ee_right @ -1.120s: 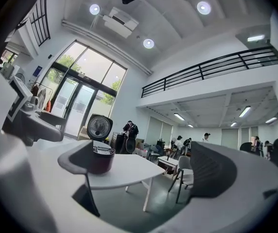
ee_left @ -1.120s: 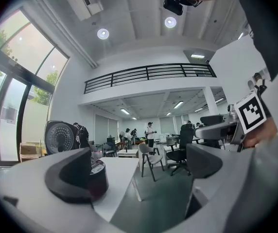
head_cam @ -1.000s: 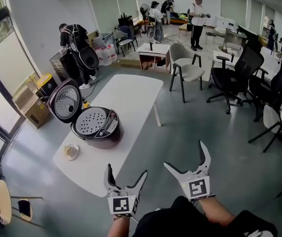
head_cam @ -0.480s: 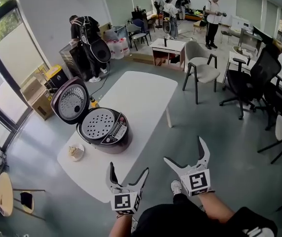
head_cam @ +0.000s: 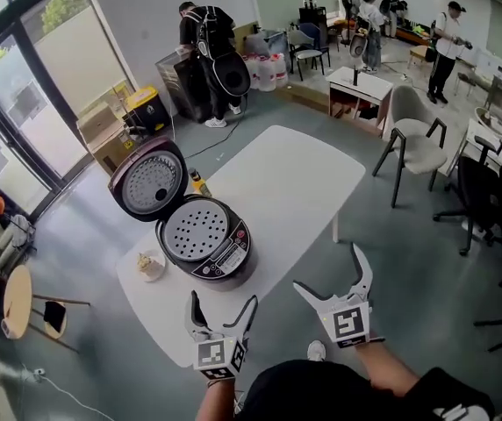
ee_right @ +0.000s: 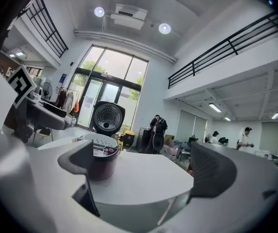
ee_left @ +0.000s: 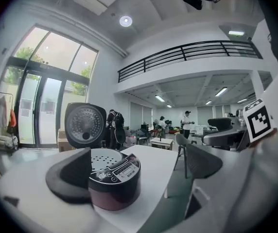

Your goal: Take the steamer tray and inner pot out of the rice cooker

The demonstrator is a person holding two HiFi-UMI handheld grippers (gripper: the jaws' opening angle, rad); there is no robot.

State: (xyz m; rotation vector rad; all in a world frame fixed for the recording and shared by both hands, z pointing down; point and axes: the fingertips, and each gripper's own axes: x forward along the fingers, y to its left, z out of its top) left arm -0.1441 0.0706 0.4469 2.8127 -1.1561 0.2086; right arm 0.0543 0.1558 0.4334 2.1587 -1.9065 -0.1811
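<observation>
Judged as the opening step, the approach: nothing taken out yet. Found the rice cooker [head_cam: 205, 248] standing on the near left part of the white table [head_cam: 295, 178], with its lid [head_cam: 148, 182] swung up and back. Saw the perforated steamer tray [head_cam: 195, 231] seated flat in the mouth of the cooker. Could not see the inner pot; presumably lay under the tray. Noticed also a small dish [head_cam: 150, 264] just beside the cooker on its left.

Held the left gripper [head_cam: 223, 298] low at the near edge of the table, jaws spread wide and nothing between them. In the left gripper view, looked straight at the cooker, framed between the two jaws but well apart from them, somewhat toward the left jaw. Held the right gripper [head_cam: 326, 268] also spread wide and empty, to the right of the other one, over the floor just off the table's edge. In the right gripper view, showed the cooker far off, close to the left jaw in the frame, with bare table in the middle.

For the next move, probably needed to bring one gripper forward and above the open mouth, then down to the rim of the tray, and to close on that rim. Called for care with the thin rim and the raised lid just behind; tray first, pot only after.
</observation>
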